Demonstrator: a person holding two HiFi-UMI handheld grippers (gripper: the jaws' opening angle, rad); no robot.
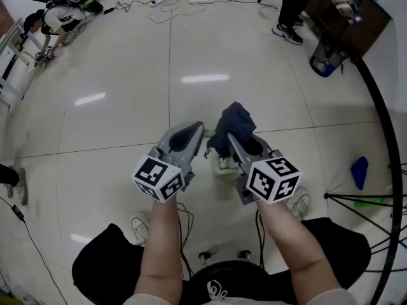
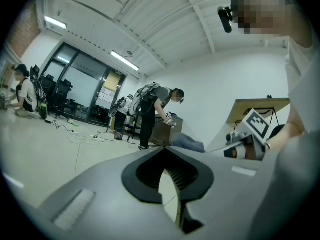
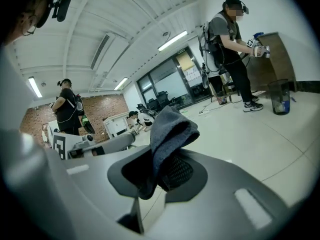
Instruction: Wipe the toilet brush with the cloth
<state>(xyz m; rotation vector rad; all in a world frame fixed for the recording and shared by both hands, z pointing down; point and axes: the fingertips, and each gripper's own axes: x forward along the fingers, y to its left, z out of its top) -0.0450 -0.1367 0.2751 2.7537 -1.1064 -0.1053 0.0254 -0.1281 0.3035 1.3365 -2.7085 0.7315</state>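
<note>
So, nearest to me, the two grippers sat side by side above the floor. The left gripper (image 1: 198, 131), just left of the white and pale green toilet brush (image 1: 222, 164), had its jaws drawn together. Its own view showed nothing between the pads, only floor behind them. In the head view a pale green bit sat at its tip, and I couldn't tell whether that was pinched or just lay behind it. The right gripper (image 1: 232, 138), just right of the brush, was clamped on a soft dark blue-grey cloth (image 1: 234, 121). One fold was caught between the pads and the rest bunched up past the tips.

The brush (my guess, since it was small and half hidden) sat low between the two grippers, with the cloth above it and not clearly touching it.

My take on doing the wipe well:
- Steady the brush with the left gripper first.
- Bring the loose bunch of cloth onto the handle, not the hard jaw tips.
- Stroke along the handle with light pressure, because the cloth looked floppy enough to slip off.

Well beyond the brush, a person (image 1: 292, 5) stood at a brown wooden cabinet (image 1: 353, 21) with a black bin (image 1: 327, 59) next to it. Neither was in the way.
</note>
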